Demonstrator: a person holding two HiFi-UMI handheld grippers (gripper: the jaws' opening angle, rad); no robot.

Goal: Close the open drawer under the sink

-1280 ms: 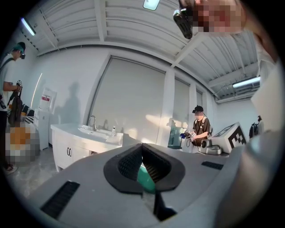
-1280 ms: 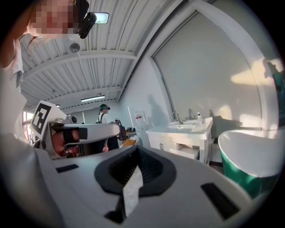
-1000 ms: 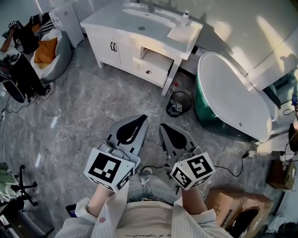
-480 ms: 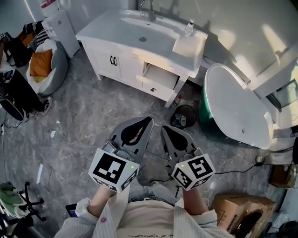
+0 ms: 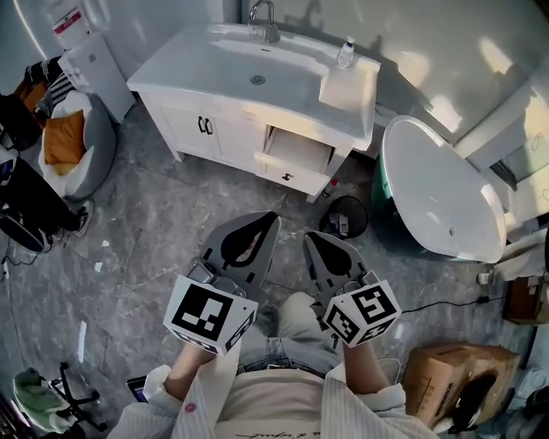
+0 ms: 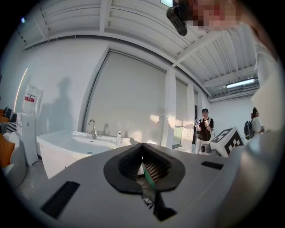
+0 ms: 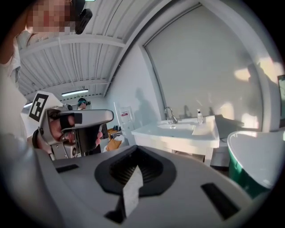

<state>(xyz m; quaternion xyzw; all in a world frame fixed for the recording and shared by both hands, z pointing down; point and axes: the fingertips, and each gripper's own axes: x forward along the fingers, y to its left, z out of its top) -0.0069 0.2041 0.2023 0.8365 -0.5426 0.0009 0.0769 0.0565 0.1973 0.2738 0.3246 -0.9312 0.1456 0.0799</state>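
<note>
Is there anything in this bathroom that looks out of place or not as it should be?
Yes. The drawer on the right side of the white sink cabinet stands pulled out with its inside showing, while the cabinet doors beside it are shut. Nothing looks spilled or broken.

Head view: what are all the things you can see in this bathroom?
sink cabinet: one, white, top middle
drawer: one, white, open, under the counter's right part
tap: one, silver, behind the basin
bottle: one, clear, on the counter, right
bathtub: one, white inside, green outside, right
bin: one, black, floor between cabinet and bathtub
beanbag: one, grey, left
cushion: one, orange, on the beanbag
box: one, brown, bottom right
left gripper: one, grey, shut, bottom middle
right gripper: one, grey, shut, beside it
</note>
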